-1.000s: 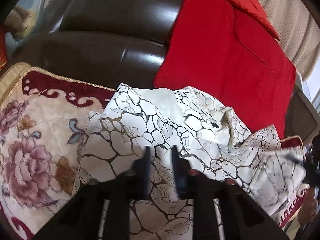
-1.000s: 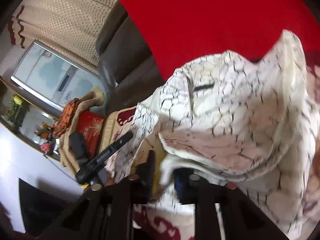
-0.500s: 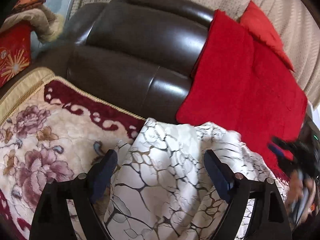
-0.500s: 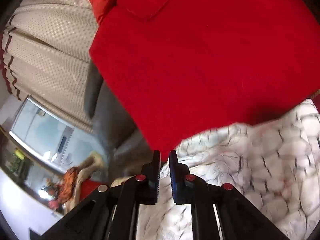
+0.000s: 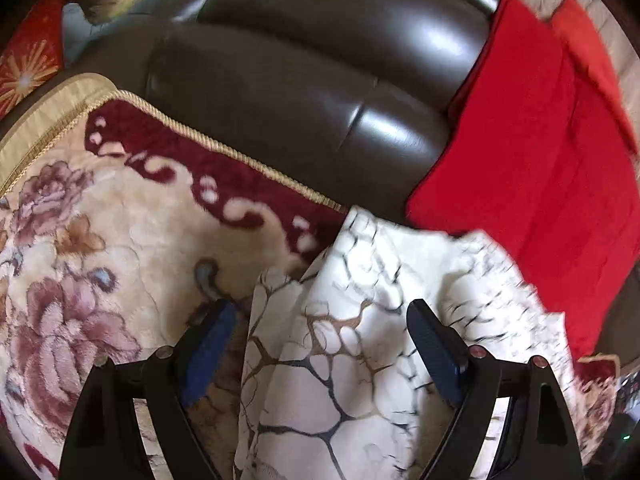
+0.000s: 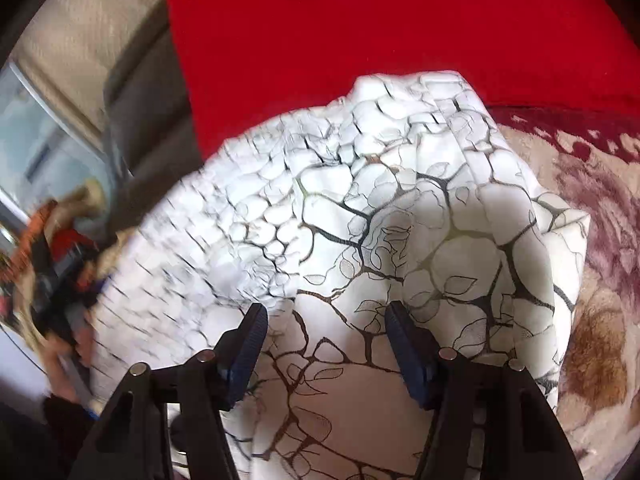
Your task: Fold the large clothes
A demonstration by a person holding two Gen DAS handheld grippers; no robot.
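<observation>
A white garment with a dark vein print (image 5: 360, 360) lies folded on a floral blanket (image 5: 100, 260) spread over the sofa seat. My left gripper (image 5: 320, 308) hangs over the garment's left edge. Its jaws are wide and closing slightly; the cloth lies under them and neither pad presses on it. In the right wrist view the same garment (image 6: 380, 208) fills the middle. My right gripper (image 6: 327, 310) hovers just above it with its jaws opening and nothing clamped between the blue pads (image 6: 408, 344).
A dark brown leather sofa back (image 5: 300, 80) rises behind the blanket. A red cushion (image 5: 540, 160) leans at the right, also seen in the right wrist view (image 6: 380, 20). A beige curtain (image 6: 88, 32) and a blurred hand with the other gripper (image 6: 60, 300) are at the left.
Both grippers were shut on the garment a second ago and have let it go. The left opened first, then the right. The garment now lies flatter on the blanket.
</observation>
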